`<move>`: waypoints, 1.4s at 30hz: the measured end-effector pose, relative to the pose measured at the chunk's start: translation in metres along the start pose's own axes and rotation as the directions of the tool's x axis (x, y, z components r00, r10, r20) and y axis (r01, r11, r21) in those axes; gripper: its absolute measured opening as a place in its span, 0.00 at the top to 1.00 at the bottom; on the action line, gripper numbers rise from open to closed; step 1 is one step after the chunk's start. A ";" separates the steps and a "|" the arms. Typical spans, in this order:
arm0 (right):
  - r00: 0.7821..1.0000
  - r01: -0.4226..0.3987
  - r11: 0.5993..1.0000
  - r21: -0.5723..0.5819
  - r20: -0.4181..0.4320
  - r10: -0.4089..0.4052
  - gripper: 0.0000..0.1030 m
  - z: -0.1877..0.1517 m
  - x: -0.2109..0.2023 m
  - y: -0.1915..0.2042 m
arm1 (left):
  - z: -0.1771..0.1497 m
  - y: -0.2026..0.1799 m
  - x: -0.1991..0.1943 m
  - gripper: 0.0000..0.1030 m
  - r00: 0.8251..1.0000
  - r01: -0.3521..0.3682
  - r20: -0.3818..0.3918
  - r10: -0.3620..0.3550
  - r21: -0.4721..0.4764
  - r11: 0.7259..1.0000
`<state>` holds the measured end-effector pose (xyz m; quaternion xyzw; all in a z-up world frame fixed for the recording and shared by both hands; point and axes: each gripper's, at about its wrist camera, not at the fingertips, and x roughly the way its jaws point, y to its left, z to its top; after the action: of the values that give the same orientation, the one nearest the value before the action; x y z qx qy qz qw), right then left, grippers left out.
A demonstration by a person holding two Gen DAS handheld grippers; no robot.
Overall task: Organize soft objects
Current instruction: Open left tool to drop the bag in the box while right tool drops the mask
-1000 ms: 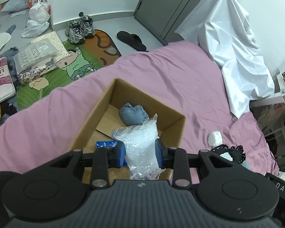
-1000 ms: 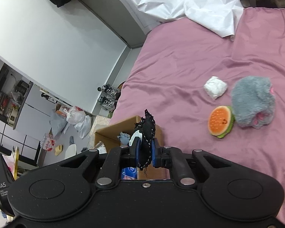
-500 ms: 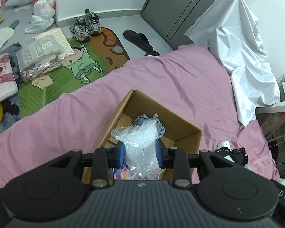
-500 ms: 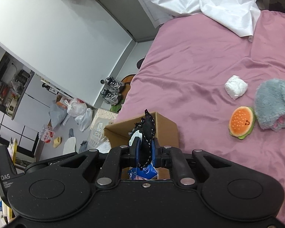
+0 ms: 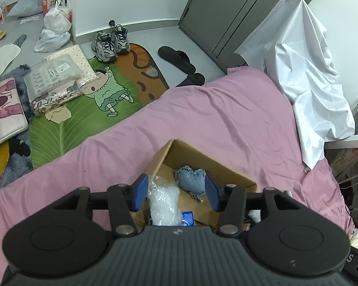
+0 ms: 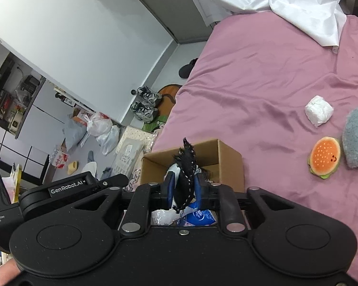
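A cardboard box (image 5: 229,169) (image 6: 230,159) stands on the pink bed. My left gripper (image 5: 176,191) is open above it; the clear plastic bag (image 5: 164,201) lies loose in the box beside a denim heart (image 5: 191,181) and a blue packet (image 5: 188,218). My right gripper (image 6: 184,186) is shut on a black lace cloth (image 6: 186,166) and holds it over the box. On the bed to the right lie a white wad (image 6: 319,110), a burger plush (image 6: 325,157) and a grey fluffy plush (image 6: 357,138).
A white sheet (image 5: 307,71) drapes over furniture at the bed's far side. The floor left of the bed holds a cartoon mat (image 5: 102,95), sneakers (image 5: 109,40), slippers (image 5: 176,57), bags and packets. The left gripper's body (image 6: 71,188) shows in the right wrist view.
My left gripper opened and let the plastic bag drop into the box, then rose. My right gripper moved closer over the box, still holding the black lace cloth.
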<state>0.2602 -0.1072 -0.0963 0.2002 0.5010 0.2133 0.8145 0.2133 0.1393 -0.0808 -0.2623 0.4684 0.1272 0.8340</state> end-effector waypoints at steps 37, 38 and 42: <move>0.970 0.141 0.990 -0.010 0.202 -0.136 0.00 -0.005 -0.086 -0.088 | -0.048 -0.094 -0.018 0.18 0.998 -0.002 0.068 -0.016 0.253 0.967; 0.969 0.140 0.990 -0.001 0.206 -0.137 0.00 -0.004 -0.089 -0.093 | -0.050 -0.096 -0.018 0.15 0.998 0.001 0.065 -0.018 0.258 0.966; 0.964 0.152 0.988 0.020 0.218 -0.153 0.00 -0.002 -0.098 -0.110 | -0.056 -0.109 -0.020 0.08 0.997 0.017 0.066 -0.036 0.269 0.963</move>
<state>0.2347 -0.2519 -0.0848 0.1849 0.4225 0.1259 0.8783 0.2122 0.0185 -0.0533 -0.1486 0.4481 0.0609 0.8794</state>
